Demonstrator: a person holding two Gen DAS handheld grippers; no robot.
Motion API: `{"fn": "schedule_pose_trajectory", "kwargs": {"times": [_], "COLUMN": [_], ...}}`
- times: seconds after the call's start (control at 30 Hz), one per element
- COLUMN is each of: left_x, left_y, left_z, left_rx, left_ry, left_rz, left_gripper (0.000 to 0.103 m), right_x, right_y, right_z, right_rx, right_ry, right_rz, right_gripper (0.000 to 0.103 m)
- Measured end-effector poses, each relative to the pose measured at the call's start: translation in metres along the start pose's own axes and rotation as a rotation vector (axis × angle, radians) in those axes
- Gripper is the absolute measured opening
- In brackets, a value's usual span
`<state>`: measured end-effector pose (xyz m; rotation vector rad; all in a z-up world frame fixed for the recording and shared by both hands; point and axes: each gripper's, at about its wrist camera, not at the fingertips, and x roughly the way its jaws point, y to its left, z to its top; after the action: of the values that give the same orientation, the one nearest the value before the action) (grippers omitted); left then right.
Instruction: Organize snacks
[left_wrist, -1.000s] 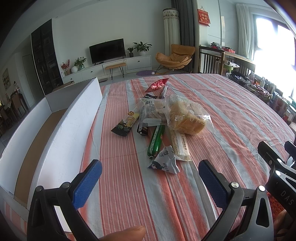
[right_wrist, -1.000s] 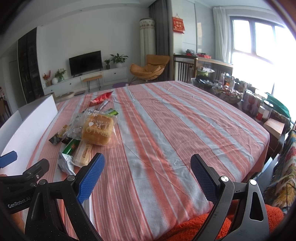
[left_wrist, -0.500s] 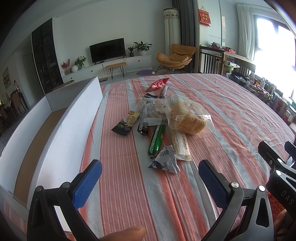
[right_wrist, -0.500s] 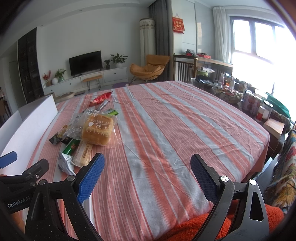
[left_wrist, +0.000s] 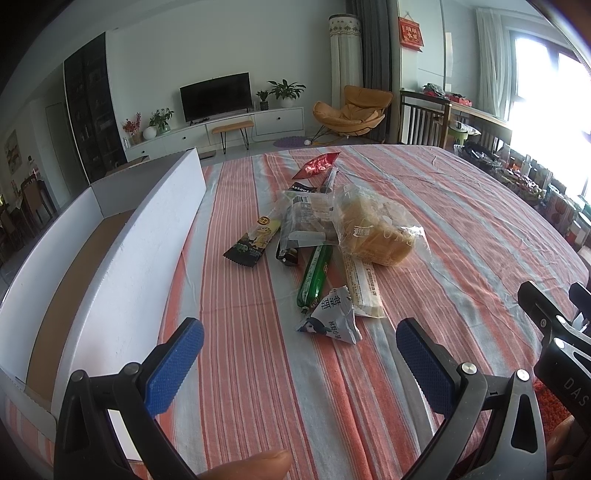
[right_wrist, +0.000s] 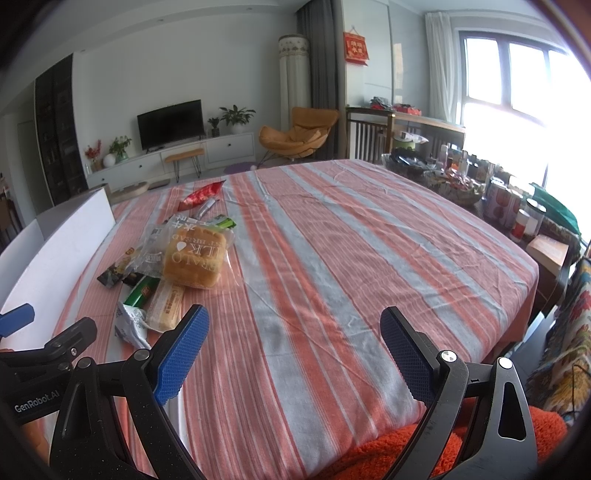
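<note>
Clustered mid-table, toward the left half: a loose pile of snacks. On top, a bagged bread loaf (left_wrist: 375, 230) in clear wrap, golden brown, printed "MILK" and "BREAD" in white. Touching its left side, a clear packet of dark pastries (left_wrist: 307, 222). Beneath and nearer, a green sausage stick (left_wrist: 314, 275) lying beside a long beige biscuit bar (left_wrist: 362, 286). Nearest of all, a small white triangular pouch (left_wrist: 331, 320) with blue Chinese characters, just beyond the left hand-held gripper (left_wrist: 295, 363). Slightly apart to the left, a dark packet with a yellow top (left_wrist: 253, 242); at the far end, a red foil packet (left_wrist: 317, 164).

Spread over the table (right_wrist: 332, 266), a cloth striped in salmon, grey and white. Along the left edge, a long white cardboard box (left_wrist: 110, 251), open-topped, brown inside. Behind, a living room with a dark television (left_wrist: 216, 96) on a white cabinet, potted plants, an orange lounge chair (right_wrist: 299, 134), a red wall hanging (right_wrist: 356, 48) and bright windows.

Left hand-held gripper spread wide, blue pads holding nothing. Right hand-held gripper (right_wrist: 295, 350) likewise spread and empty, low over the near edge. Readable on the left tool's body: "GenRobot.AI".
</note>
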<state>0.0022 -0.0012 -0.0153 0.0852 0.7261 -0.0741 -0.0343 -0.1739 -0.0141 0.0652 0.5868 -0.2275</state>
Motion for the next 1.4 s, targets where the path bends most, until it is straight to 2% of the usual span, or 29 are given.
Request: {"fn": "schedule_pose_trajectory", "kwargs": {"times": [0.53,0.8,0.93,1.03,1.13,1.2,1.33,1.4], "left_x": [0.005,0.028,0.042,0.055,0.067,0.071,0.08,0.096], "left_y": [0.004,0.035,0.046,0.052,0.045,0.032,0.005,0.002], "left_z": [-0.002,-0.017,-0.021,-0.012,0.001,0.009,0.028,0.029], "left_rx": [-0.014,-0.109,-0.112,-0.133,-0.124,-0.09,-0.035,-0.034], "left_ry": [0.03,0.171,0.219,0.262,0.319,0.312,0.246,0.271], "left_rz": [-0.001,-0.024,-0.013,-0.041,-0.111,-0.12,-0.074,-0.031], "left_gripper": [0.103,0.103,0.103,0.103,0.103,0.103,0.103,0.103], "right_x": [0.0,0.014,0.013,0.012,0.013,0.015,0.017,0.017], "right_y": [0.003,-0.022,-0.018,-0.015,-0.013,-0.016,-0.02,-0.021], "right_z": [-0.006,-0.01,-0.012,-0.009,-0.008,-0.007,-0.007,-0.006], "right_rx": [0.005,0.149,0.141,0.116,0.108,0.114,0.133,0.134], "right_ry": [0.011,0.094,0.106,0.109,0.111,0.115,0.122,0.119], "right_rz": [0.019,0.055,0.047,0.046,0.048,0.052,0.06,0.062], "right_gripper": [0.096,0.096,0.096,0.096,0.096,0.096,0.096,0.096]}}
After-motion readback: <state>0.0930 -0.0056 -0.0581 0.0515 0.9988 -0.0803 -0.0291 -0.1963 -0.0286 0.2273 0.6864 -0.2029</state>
